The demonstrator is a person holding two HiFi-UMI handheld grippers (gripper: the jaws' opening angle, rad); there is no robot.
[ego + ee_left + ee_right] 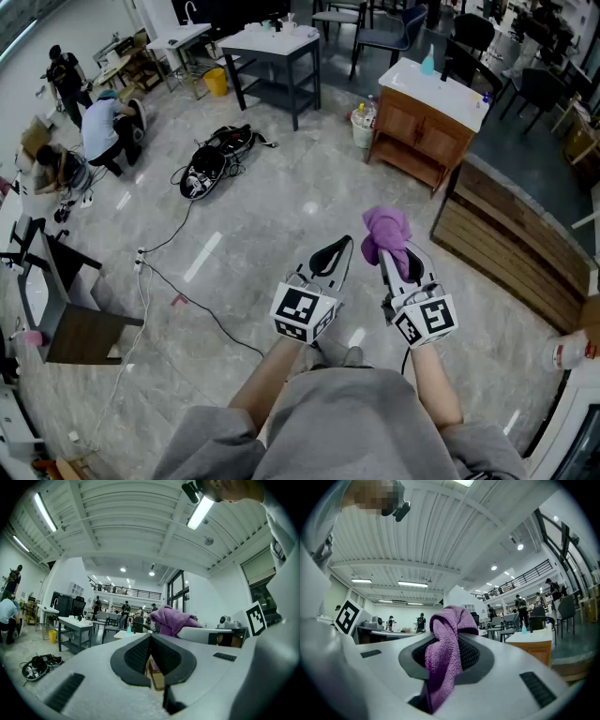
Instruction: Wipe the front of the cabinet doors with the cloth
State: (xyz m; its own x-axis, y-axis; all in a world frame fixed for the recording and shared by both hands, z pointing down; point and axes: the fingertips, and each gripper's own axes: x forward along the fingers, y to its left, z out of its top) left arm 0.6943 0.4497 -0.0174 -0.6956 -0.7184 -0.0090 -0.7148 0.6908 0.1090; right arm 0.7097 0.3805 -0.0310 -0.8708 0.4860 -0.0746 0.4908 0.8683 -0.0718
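Observation:
A purple cloth [386, 234] is bunched at the tip of my right gripper [397, 260], which is shut on it; in the right gripper view the cloth [446, 653] hangs down between the closed jaws. My left gripper [330, 259] is beside it, shut and holding nothing, its dark pads [140, 656] pressed together. The wooden cabinet [424, 127] with a white top stands a few steps ahead on the right, its doors facing me. A blue bottle [427, 64] stands on its top. Both grippers are held in the air, well short of the cabinet.
A wooden slatted bench [516, 248] lies to the right between me and the cabinet. A white bucket [363, 127] stands left of the cabinet. A dark table [272, 52] is farther back. Black gear and cables [214, 161] lie on the floor at left, where people [101, 127] crouch.

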